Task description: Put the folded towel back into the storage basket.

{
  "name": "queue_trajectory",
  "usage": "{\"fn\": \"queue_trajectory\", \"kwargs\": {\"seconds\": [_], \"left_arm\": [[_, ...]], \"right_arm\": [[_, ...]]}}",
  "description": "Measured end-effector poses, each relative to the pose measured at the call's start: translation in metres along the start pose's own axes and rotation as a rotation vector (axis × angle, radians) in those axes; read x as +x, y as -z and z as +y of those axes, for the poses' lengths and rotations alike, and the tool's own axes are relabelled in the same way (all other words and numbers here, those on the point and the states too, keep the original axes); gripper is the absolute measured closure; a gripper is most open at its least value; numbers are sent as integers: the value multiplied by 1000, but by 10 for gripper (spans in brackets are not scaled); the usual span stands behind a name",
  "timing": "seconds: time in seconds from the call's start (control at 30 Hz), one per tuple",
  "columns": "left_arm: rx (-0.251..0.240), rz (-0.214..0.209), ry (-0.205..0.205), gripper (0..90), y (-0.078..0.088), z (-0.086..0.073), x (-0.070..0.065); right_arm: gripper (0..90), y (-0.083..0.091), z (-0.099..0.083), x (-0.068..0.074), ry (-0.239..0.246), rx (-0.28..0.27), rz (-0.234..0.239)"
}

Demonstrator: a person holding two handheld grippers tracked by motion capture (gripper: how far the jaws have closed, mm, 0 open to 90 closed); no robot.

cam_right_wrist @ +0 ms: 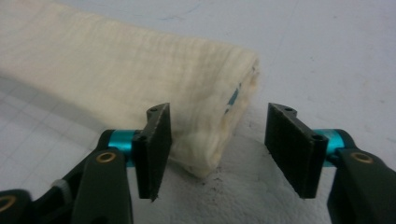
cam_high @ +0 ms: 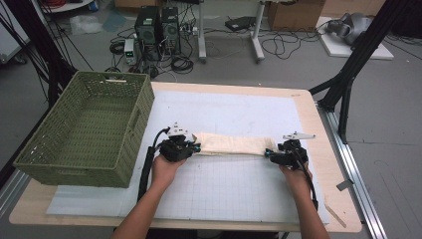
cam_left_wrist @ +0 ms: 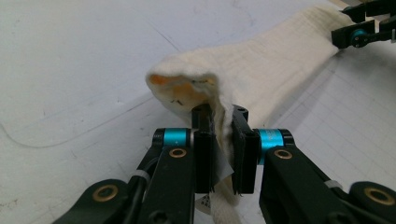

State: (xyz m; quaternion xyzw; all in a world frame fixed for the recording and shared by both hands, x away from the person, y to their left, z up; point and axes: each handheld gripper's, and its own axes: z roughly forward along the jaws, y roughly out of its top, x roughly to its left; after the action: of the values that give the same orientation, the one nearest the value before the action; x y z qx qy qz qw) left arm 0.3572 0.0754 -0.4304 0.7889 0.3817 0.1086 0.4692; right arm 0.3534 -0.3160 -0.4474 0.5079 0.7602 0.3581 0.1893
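Note:
A cream folded cloth lies in a long strip across the white gridded mat. My left gripper is at its left end, shut on the cloth's edge, which is pinched between the two black pads. My right gripper is at the strip's right end with its jaws wide apart. The cloth's corner lies between those jaws, close to the left pad and well apart from the right pad. In the left gripper view the right gripper appears far off at the cloth's other end.
A green woven basket stands on the table's left side, close to my left hand. The wooden table edge runs along the right. Beyond the table lie cables, computer towers and black frame legs.

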Motion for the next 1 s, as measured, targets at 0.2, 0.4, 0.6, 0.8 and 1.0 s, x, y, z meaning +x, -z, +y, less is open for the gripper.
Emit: {"fn": "queue_trajectory", "kwargs": {"seconds": [0.2, 0.4, 0.6, 0.8, 1.0], "left_arm": [[12, 1, 0, 813, -2, -5, 1], [20, 4, -3, 813, -1, -9, 0], [10, 12, -24, 814, 7, -8, -7], [-17, 8, -14, 814, 19, -6, -11], [-69, -2, -12, 814, 42, -7, -13]], "right_arm": [[530, 1, 0, 2, -16, 14, 13], [789, 2, 1, 8, 2, 24, 72], [825, 4, 2, 14, 67, 30, 50], [829, 9, -1, 12, 75, 4, 89], [829, 25, 2, 18, 165, -90, 148]]}}
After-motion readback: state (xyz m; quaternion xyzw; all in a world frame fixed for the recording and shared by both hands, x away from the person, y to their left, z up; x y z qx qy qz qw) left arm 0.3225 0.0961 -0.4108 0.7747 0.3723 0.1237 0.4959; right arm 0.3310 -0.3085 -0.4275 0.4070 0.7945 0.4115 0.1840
